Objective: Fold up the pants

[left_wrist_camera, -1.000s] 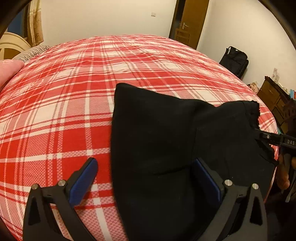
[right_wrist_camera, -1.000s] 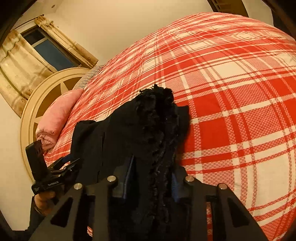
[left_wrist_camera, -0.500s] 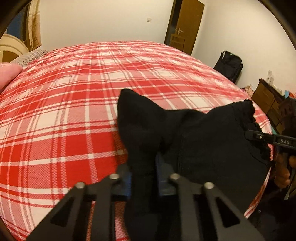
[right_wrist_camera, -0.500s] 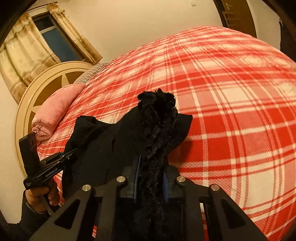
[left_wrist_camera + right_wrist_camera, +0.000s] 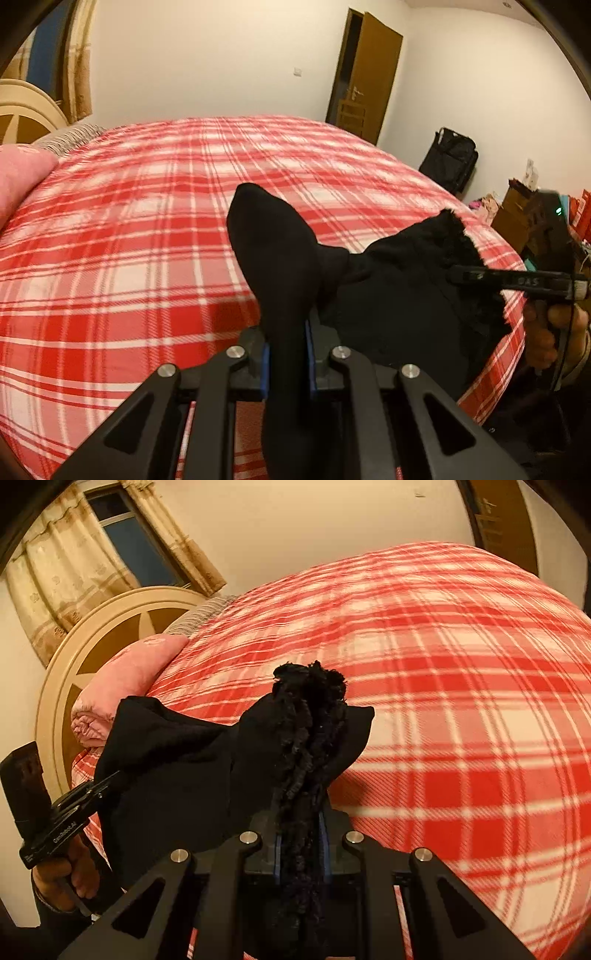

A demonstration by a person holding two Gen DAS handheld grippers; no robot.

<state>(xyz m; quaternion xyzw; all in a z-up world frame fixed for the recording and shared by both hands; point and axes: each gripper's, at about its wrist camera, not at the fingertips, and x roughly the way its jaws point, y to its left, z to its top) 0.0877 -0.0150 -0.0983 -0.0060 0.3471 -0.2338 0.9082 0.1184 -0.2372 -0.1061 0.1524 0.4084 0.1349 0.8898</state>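
The black pants [image 5: 388,295] hang raised between the two grippers, just above the near corner of a bed covered in a red and white plaid sheet [image 5: 147,240]. The left gripper [image 5: 286,363] is clamped tight on a smooth folded edge of the fabric; its blue-lined fingers [image 5: 263,365] press the cloth from both sides, and a rounded point of black material stands up beyond them. The right gripper [image 5: 301,843] is likewise closed on the pants [image 5: 207,760], gripping a thick, frayed or fuzzy bunched edge that sticks up past the fingers [image 5: 277,853]. In the left wrist view the right gripper [image 5: 458,275] shows at the right side, holding the ruffled edge, with the person's right hand [image 5: 546,332] beneath it. In the right wrist view the left gripper [image 5: 107,781] shows at the lower left, pinching the other edge, with the left hand [image 5: 70,875] wrapped around its handle. The cloth between the two sags in a dark slack sheet; whether its lowest part touches the bed is hard to tell.

A pink pillow [image 5: 122,690] lies at the head of the bed beside a cream round headboard [image 5: 66,672]. A curtained window [image 5: 133,542] is behind it. A brown door [image 5: 369,74] stands across the room, and a black bag [image 5: 448,158] leans against the far wall.
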